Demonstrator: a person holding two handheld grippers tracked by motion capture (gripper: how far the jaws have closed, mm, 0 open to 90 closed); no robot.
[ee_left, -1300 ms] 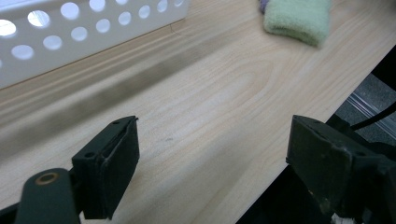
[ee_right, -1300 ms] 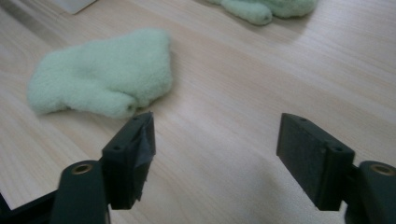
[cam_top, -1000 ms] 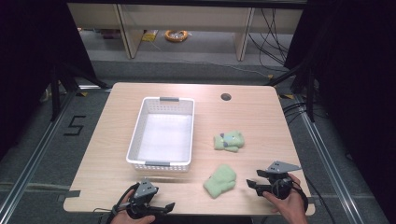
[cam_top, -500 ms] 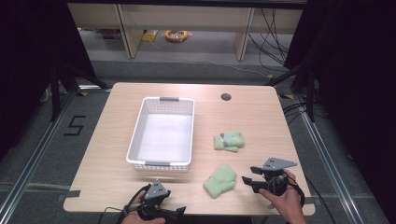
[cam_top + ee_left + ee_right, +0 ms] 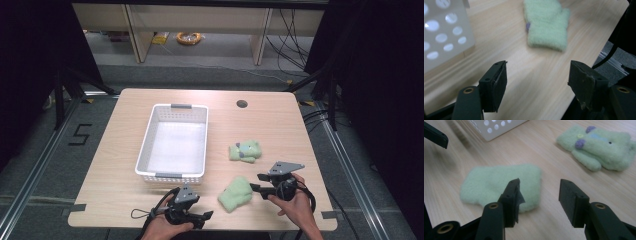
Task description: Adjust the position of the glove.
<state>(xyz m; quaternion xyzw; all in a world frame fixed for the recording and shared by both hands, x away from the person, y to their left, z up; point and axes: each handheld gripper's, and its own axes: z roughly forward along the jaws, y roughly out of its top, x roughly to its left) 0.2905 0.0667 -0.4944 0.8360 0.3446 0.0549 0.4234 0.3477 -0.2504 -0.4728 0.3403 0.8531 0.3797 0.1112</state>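
A plain green mitten [image 5: 236, 194] lies flat near the table's front edge. A second green mitten [image 5: 245, 151] with purple spots lies farther back, to the right of the white basket [image 5: 175, 142]. My left gripper [image 5: 205, 217] is at the front edge, pointing right at the plain mitten [image 5: 547, 25]. It is open, its jaws have just been closing, and only bare table lies between them. My right gripper [image 5: 256, 182] is just right of the plain mitten [image 5: 496, 185]. It is open, its jaws have just been closing, and the mitten's edge lies between them unpressed. The spotted mitten [image 5: 601, 147] is beyond.
The wooden table [image 5: 125, 195] has a round cable hole [image 5: 242, 104] at the back right. The basket [image 5: 444, 32] stands close on the left gripper's left side. Beyond the table's front right corner is dark floor with a metal rail [image 5: 614, 67].
The left gripper has slid right along the front edge toward the plain mitten, its jaws narrowing. The right gripper has shifted left and a little farther in, up to the mitten's edge, its jaws narrowing too.
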